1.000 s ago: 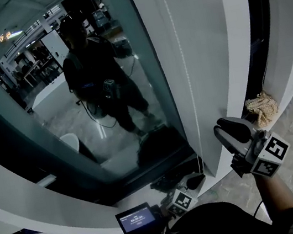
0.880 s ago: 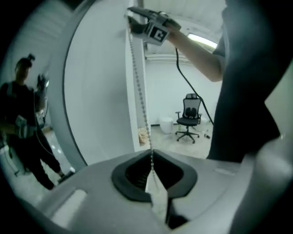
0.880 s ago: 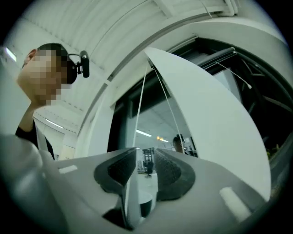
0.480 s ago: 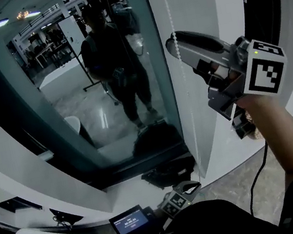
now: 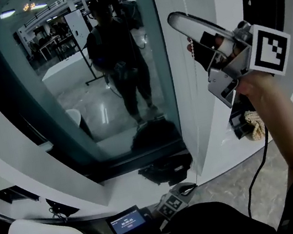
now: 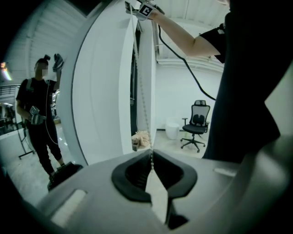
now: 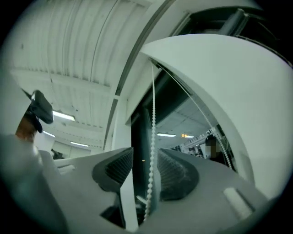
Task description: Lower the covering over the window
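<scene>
While the left gripper (image 6: 151, 159) is pinching the bead chain (image 6: 144, 107) low beside the window (image 5: 98, 66), seemingly holding tension, the right gripper (image 7: 145, 157), jaws just opening wide around it, is hovering higher, probably to regrip.

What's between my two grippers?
A white beaded pull chain, seen in the left gripper view: the left gripper clamps it; it runs up between the right gripper's jaws, which have just been opening.

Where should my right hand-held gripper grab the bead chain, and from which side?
High on the thin, vertical bead chain, straight on. The right hand-held gripper, jaws just opened, straddles it; the left hand-held gripper pinches it lower.
</scene>
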Available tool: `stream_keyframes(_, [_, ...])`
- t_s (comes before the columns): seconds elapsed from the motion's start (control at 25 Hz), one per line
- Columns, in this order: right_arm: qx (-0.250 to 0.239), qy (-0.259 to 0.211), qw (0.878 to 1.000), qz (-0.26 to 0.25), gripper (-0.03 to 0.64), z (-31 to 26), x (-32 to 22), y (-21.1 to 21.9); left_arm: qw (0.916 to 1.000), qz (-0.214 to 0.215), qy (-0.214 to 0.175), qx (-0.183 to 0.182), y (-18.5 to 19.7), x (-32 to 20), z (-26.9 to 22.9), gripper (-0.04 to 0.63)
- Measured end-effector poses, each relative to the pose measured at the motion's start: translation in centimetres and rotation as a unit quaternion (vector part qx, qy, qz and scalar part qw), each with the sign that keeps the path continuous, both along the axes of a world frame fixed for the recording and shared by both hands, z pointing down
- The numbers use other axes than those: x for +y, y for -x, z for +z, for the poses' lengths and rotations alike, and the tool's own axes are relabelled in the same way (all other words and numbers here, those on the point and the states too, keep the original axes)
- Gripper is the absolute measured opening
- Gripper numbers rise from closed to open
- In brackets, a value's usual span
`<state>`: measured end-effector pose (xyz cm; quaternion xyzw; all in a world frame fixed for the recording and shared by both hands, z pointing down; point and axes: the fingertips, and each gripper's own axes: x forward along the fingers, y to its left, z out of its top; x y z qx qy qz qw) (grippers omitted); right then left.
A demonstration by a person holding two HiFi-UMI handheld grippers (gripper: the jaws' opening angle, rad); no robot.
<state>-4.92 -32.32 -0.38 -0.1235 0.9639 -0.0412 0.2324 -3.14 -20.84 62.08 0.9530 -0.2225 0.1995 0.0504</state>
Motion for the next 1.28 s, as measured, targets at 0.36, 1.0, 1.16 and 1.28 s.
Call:
stream_keyframes(0.36, [-0.008,-0.049,0.998,0.027,0.020,-2.2,0.9,-0.9,0.9998,-0.011,0.012,-0.009,0.3,0.8,1.1,0.005])
stream_keyframes(1.0, [0.513,-0.302,0.764,0.250,0.014,26.8,-1.9,-0.9,0.9522,-0.230,0.044,0.197,11.1,-2.7,-7.5,0.091])
stream_keyframes(1.16, [0.584,-0.286,0.725,0.227,0.014,39.6,-0.9,-1.8,0.9325,-0.225,-0.008,0.282,12.4,-5.4,-16.4,0.091])
stream_keyframes(1.28, [0.622,-0.269,0.708,0.197,0.013,47.4,0.8,-1.3,0.9353,-0.165,-0.081,0.302,9.7,-7.1,-22.9,0.101])
